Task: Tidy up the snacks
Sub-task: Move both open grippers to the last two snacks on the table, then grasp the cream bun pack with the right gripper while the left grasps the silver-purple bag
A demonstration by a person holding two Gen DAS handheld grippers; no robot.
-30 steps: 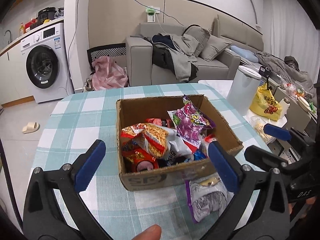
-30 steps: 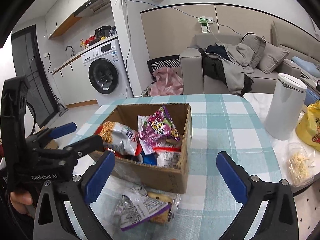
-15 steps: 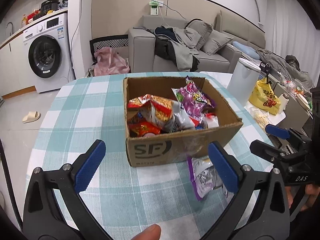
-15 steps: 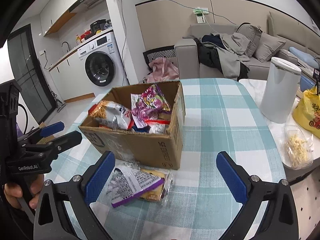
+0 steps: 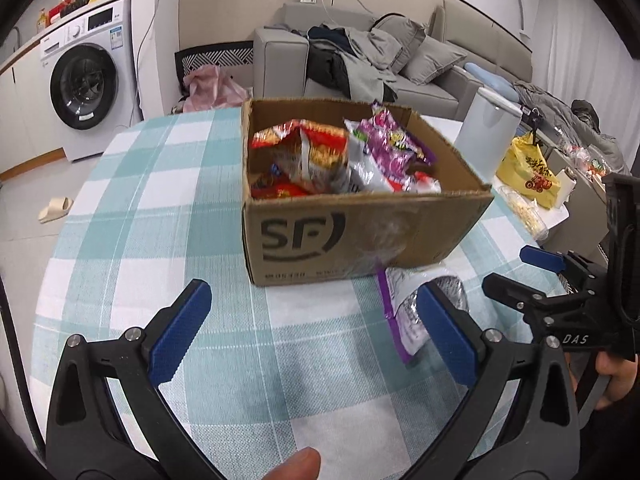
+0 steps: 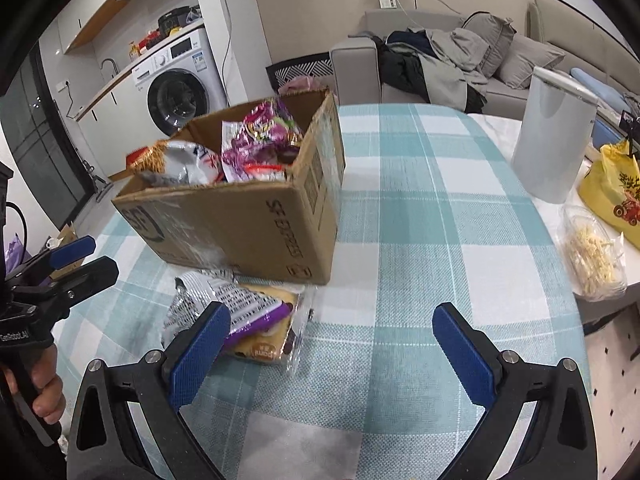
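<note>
A brown cardboard box (image 5: 360, 232) (image 6: 248, 232) stands on the teal checked table, filled with several snack bags, among them a purple bag (image 5: 392, 144) (image 6: 260, 136) and a red and orange bag (image 5: 308, 152). A silver and purple snack bag (image 5: 404, 308) (image 6: 232, 304) lies on the table against the box's near side, on top of a clear pack of brown snacks (image 6: 272, 340). My left gripper (image 5: 316, 332) is open and empty, low over the table in front of the box. My right gripper (image 6: 332, 356) is open and empty, with its left finger over the loose bags.
A white cylindrical bin (image 6: 556, 136) (image 5: 484, 136), a yellow bag (image 6: 616, 196) (image 5: 528, 176) and a clear bag of pale snacks (image 6: 592, 256) sit on a side table to the right. A sofa with clothes (image 5: 360, 60) and a washing machine (image 5: 88, 88) stand behind.
Both grippers have pulled back and dropped lower, so the box now shows its front wall. Both stay open and empty. The loose bags have not moved.
</note>
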